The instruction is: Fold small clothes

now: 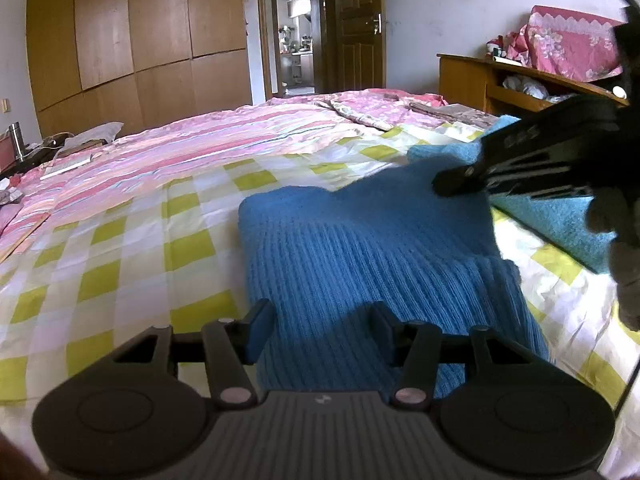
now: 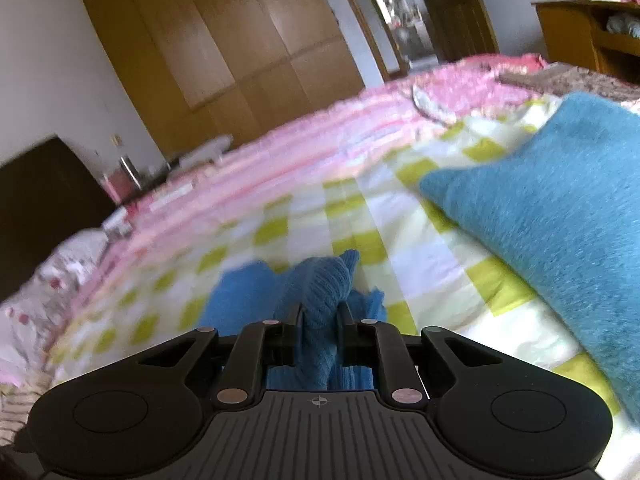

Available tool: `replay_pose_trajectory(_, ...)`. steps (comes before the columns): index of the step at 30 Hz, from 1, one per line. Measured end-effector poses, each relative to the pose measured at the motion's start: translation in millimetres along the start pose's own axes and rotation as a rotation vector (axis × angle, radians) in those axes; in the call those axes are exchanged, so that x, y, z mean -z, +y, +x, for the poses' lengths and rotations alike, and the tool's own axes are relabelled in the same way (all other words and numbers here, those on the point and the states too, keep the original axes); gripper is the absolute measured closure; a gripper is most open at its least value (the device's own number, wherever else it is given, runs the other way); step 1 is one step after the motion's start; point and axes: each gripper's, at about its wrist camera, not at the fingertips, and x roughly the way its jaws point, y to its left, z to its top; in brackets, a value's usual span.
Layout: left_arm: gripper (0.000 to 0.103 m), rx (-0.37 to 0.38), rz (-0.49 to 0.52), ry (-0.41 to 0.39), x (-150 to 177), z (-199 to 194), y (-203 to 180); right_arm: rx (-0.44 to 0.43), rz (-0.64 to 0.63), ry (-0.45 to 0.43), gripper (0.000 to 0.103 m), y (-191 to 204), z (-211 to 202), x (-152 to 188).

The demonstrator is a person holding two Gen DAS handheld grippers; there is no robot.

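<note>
A blue ribbed knit garment [image 1: 360, 256] lies on the green-and-white checked bedspread [image 1: 140, 240]. My left gripper [image 1: 320, 320] is open just above its near hem, one finger on each side of the left edge. My right gripper [image 2: 320, 312] is shut on a bunched part of the blue knit garment [image 2: 324, 280] and holds it lifted off the bed. The right gripper also shows in the left wrist view [image 1: 460, 180], pinching the garment's far right edge.
A teal fuzzy folded cloth [image 2: 560, 200] lies to the right, also seen in the left wrist view [image 1: 560, 220]. A pink striped quilt [image 1: 180, 148] covers the far bed. Wooden wardrobe [image 1: 140, 40], open door [image 1: 352, 24] and wooden shelf [image 1: 500, 84] stand behind.
</note>
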Motion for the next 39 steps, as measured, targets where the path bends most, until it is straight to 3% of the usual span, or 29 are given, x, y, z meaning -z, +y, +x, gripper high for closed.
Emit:
replay_pose_trajectory(3,0.045,0.001,0.009,-0.004,2.3,1.0,-0.5,0.003,0.016,-0.028,0.089,-4.9,-9.3,6.8)
replay_pose_trajectory(7,0.043,-0.005,0.02,0.005,3.6,2.9,-3.8,0.065,0.135,0.118,0.088,-32.5,25.4,16.9)
replay_pose_trajectory(9,0.042,-0.005,0.024,0.01,2.8,2.0,-4.5,0.063,0.167,0.13,0.087,-38.0,31.1,18.2)
replay_pose_trajectory(17,0.042,0.007,-0.038,0.004,-0.6,-11.6,3.4,0.086,0.064,0.049,0.083,-13.2,2.2,1.7)
replay_pose_trajectory(21,0.042,-0.011,-0.047,0.018,4.2,-18.7,4.1,0.047,-0.008,0.02,0.083,5.8,-20.7,5.4)
replay_pose_trajectory(24,0.042,-0.011,-0.068,0.072,10.1,-16.5,3.7,0.007,-0.055,0.064,0.083,18.2,-24.2,21.6)
replay_pose_trajectory(27,0.042,-0.009,-0.083,0.117,15.0,-14.2,3.2,0.08,-0.123,0.178,0.083,23.9,-7.2,39.3)
replay_pose_trajectory(35,0.042,-0.009,-0.097,0.121,20.5,-33.3,0.7,0.122,-0.145,0.163,0.081,32.3,-32.9,40.4)
replay_pose_trajectory(39,0.042,-0.01,-0.115,0.145,24.2,-39.4,-1.1,0.129,-0.166,0.2,0.079,39.0,-38.0,55.3)
